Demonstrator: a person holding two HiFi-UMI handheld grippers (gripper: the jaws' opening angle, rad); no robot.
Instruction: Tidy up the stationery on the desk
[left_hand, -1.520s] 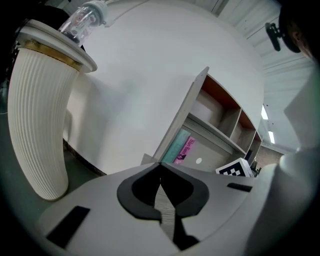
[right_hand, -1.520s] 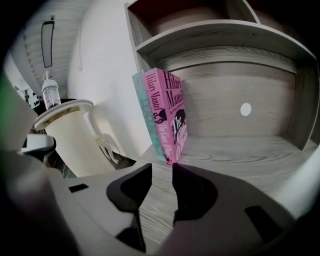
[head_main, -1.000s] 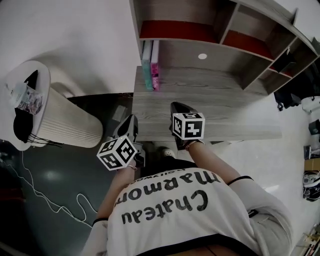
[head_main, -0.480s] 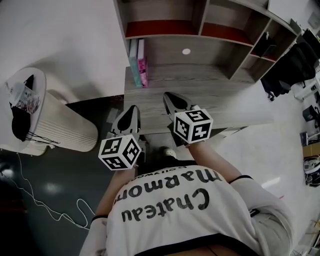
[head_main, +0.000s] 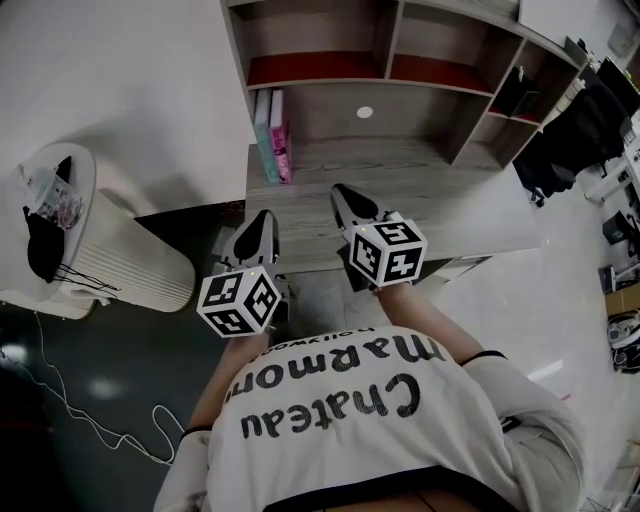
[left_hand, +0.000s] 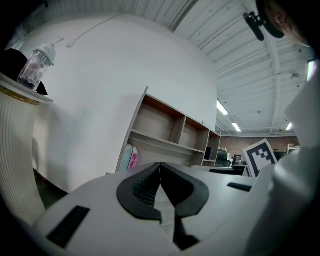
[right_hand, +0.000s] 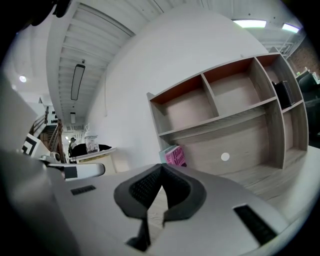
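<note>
Hovering left gripper (head_main: 265, 217) and right gripper (head_main: 339, 192) pressed together, empty, I'd pinch the stiff, probably light upright books (head_main: 272, 138) by their spines.

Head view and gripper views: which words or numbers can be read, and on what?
"Chateau Marmon": shirt, upside down; the end is hidden.
Small line above it on the shirt: too small to read.
Spine of the pink book: lettering too blurred to read.

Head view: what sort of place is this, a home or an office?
Likely an office or workroom: a wooden desk with open shelves, two books upright on it, and long ceiling lights.
</note>
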